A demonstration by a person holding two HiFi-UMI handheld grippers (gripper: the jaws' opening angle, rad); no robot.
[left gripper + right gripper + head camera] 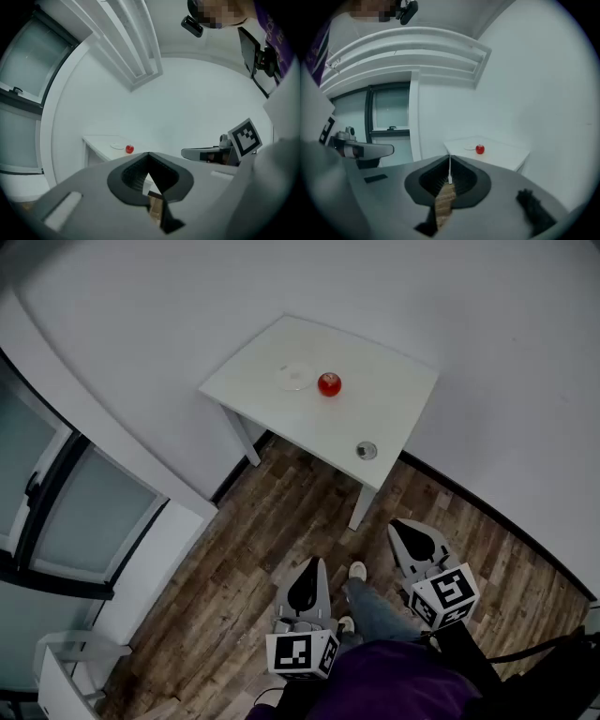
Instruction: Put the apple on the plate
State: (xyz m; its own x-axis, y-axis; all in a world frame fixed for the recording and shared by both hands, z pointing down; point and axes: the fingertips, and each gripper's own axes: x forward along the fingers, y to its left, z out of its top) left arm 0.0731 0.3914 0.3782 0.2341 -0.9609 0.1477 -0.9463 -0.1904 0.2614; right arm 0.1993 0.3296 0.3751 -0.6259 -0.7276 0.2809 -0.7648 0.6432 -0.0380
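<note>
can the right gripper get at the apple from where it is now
Probably not yet: the right gripper hangs over the wooden floor, short of the table. The way looks free, though: the apple sits in the open beside the plate, so stepping forward should do.

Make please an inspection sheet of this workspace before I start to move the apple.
Surface: white table in the wall corner, mostly bare.
Job's things: apple stands on the table close beside the plate, not on it.
Clutter: one small round metal object near the table's front edge.
Grippers: left gripper and right gripper both shut and empty, held low over the floor, away from the table.
Cables: a thin dark cable at the head view's lower right.
Surroundings: wood floor, white wall, glazed window or door at left.
</note>
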